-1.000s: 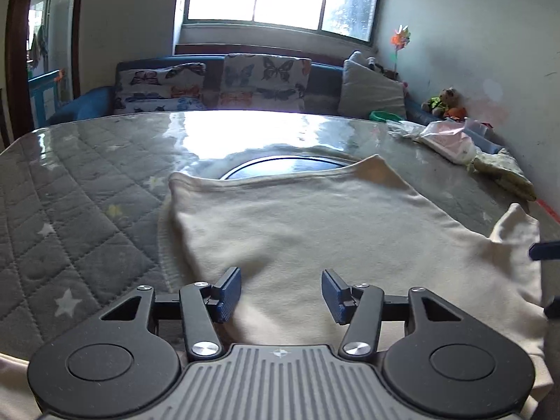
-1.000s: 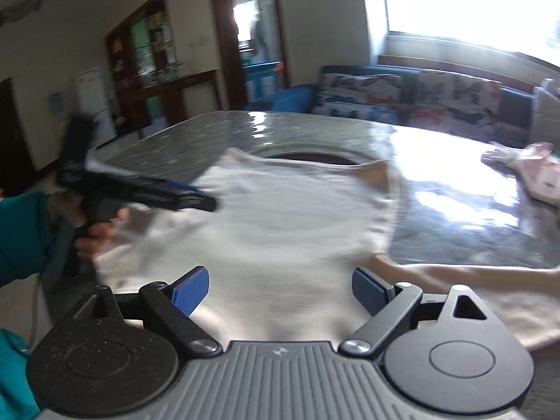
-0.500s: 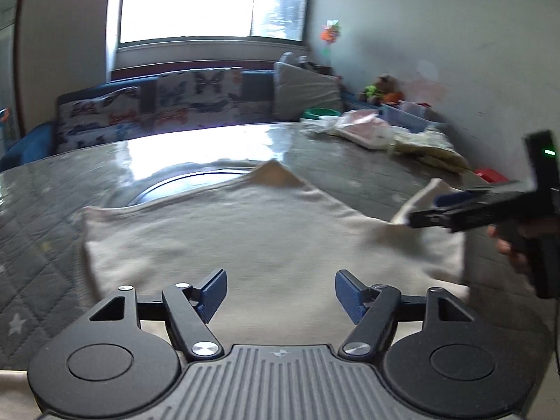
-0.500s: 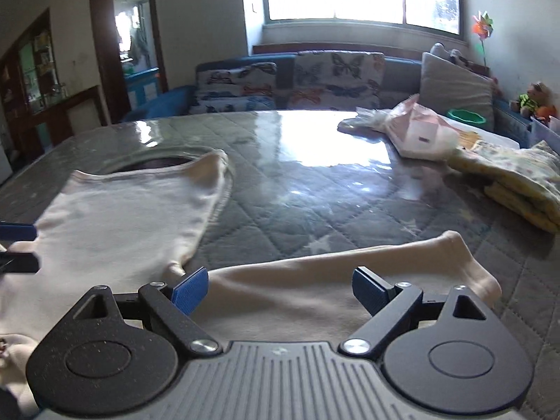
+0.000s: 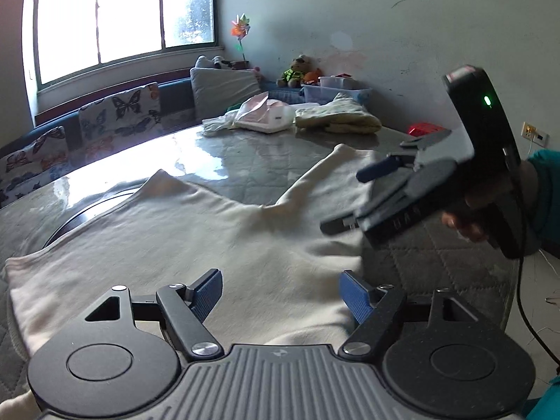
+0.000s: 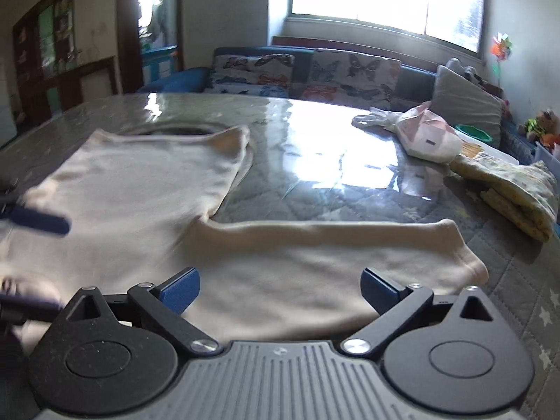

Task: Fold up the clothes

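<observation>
Left gripper (image 5: 281, 290) hangs low over the near hem of the cream garment (image 5: 196, 241), blue-padded fingers spread wide with nothing between them. Over on the right of the left wrist view, the right gripper (image 5: 353, 203) comes in tilted, nose dipping toward the cloth, gripped by a hand (image 5: 469, 217) in a teal sleeve (image 5: 546, 192); a green light glows on its black housing and a cable trails down from it. From its own camera the right gripper (image 6: 280, 288) shows its fingers wide apart too, poised above the sleeve (image 6: 350, 245) that stretches out to the right, nothing pinched.

Hard to read: in the right wrist view the left gripper is only a smeared blue finger (image 6: 38, 222) at the left edge, and the hand below it is a blur. The garment's near edge is cut off behind both gripper bodies.

The garment is soft, matte knit, spread flat on the table (image 6: 332, 161) with its neckline at the far side, slightly rumpled near the armpit. The table wears a grey quilted cover with pale stars under a glossy clear sheet throwing window glare. Far right: a folded yellow cloth (image 6: 514, 192) and a crinkled plastic bag (image 6: 427, 136).
</observation>
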`<state>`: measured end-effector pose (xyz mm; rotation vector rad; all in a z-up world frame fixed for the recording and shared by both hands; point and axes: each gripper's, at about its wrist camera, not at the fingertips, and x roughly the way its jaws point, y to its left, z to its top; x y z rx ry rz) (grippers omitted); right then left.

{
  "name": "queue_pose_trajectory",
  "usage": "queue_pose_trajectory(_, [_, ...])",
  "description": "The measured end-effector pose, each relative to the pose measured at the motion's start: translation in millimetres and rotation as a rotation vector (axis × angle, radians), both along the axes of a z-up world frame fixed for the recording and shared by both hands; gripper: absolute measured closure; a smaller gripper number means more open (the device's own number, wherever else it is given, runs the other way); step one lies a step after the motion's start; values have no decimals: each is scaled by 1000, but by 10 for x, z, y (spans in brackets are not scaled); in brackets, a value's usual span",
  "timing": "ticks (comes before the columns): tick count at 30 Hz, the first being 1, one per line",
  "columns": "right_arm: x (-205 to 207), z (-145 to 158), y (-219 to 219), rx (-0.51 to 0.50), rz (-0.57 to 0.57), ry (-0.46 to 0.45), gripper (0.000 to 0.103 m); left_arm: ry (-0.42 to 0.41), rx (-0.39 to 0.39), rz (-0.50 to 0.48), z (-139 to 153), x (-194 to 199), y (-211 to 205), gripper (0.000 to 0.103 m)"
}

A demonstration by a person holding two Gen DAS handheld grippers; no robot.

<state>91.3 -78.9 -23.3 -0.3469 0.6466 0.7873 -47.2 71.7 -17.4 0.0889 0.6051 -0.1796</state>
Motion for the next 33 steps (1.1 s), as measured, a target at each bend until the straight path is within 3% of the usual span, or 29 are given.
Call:
queue_pose_trajectory(13, [-6, 15, -233, -50, -32, -42, 2, 57, 30, -54, -175, 288, -246, 26])
queue_pose_trajectory(20, [435, 47, -587, 64, -232, 27, 10, 35, 2, -73, -83, 177, -278, 26])
queue_pose_trajectory(26, [883, 2, -880, 158, -405, 136, 38, 27, -12, -45, -28, 186, -227, 23])
queue_pose_trajectory(29, [975, -26, -909, 174, -439, 129, 53, 26, -14, -33, -21, 184, -213, 23])
queue_pose_trajectory(33, [1009, -51, -896, 163, -457, 105, 85, 23, -9, -27, -15, 197, -204, 21])
